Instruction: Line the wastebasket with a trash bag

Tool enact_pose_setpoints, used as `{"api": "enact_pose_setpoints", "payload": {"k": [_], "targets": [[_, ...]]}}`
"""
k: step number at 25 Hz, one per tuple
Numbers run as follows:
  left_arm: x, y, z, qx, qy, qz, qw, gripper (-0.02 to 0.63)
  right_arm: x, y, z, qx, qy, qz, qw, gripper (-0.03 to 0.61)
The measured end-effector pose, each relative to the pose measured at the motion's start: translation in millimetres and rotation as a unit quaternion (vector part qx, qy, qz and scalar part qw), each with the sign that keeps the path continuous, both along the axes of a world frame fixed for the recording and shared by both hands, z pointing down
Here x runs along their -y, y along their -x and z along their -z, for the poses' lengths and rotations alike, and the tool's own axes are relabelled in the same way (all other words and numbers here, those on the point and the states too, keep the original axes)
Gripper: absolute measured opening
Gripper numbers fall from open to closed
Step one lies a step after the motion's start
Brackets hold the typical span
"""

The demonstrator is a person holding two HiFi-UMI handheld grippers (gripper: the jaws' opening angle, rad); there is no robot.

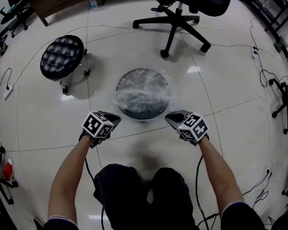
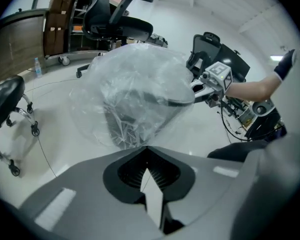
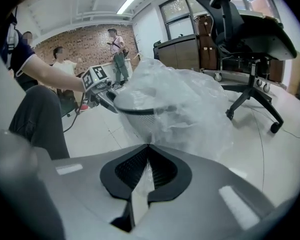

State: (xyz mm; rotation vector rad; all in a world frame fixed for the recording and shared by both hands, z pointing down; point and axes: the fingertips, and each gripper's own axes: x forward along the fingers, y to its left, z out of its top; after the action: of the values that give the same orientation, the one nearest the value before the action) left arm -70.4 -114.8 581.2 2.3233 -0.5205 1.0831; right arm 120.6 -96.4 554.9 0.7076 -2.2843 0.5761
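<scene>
A round black mesh wastebasket [image 1: 143, 110] stands on the white floor in front of me, draped in a clear trash bag [image 1: 143, 91] that covers its mouth and hangs loose round its sides. My left gripper [image 1: 116, 117] is at the basket's near left rim and my right gripper [image 1: 169, 117] at its near right rim. Both are shut on the bag's film. The left gripper view shows film pinched in the left gripper [image 2: 146, 147], with the bag [image 2: 135, 79] billowing over the basket [image 2: 121, 121]. The right gripper [image 3: 148, 145] pinches film too, below the bag [image 3: 190, 104] and the basket [image 3: 139, 120].
A black tufted stool [image 1: 62, 56] on castors stands to the left and an office chair [image 1: 175, 20] behind the basket. Cables cross the floor, with a power strip [image 1: 8, 91] at the far left. People [image 3: 117, 54] stand far off by a brick wall.
</scene>
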Motion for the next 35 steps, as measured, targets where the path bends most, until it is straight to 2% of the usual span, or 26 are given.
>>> {"api": "enact_pose_setpoints", "payload": {"k": [9,17,20,25,30,35], "targets": [[17,-5,-21,0.001,-0.007,0.040,0.9992,0.011,23,-5,-24,-0.007,0.009,-0.033,0.999,0.002],[16,-7,-30,-0.005,-0.013,0.068,0.9976,0.012,22,-5,-36,-0.002,0.007,-0.055,0.998,0.006],[10,-4,-19,-0.007,-0.021,0.058,0.9981,0.039,14,-5,-28,0.005,0.003,-0.048,0.999,0.062],[3,5,4,-0.008,-0.036,0.055,0.9978,0.100,5,-8,-6,0.013,-0.015,-0.055,0.998,0.103],[-2,11,29,-0.017,-0.052,0.062,0.9966,0.106,-3,-6,20,0.023,-0.035,-0.058,0.997,0.123],[9,19,58,-0.024,-0.092,0.082,0.9920,0.106,-9,-8,49,0.035,-0.065,-0.064,0.995,0.126]]}}
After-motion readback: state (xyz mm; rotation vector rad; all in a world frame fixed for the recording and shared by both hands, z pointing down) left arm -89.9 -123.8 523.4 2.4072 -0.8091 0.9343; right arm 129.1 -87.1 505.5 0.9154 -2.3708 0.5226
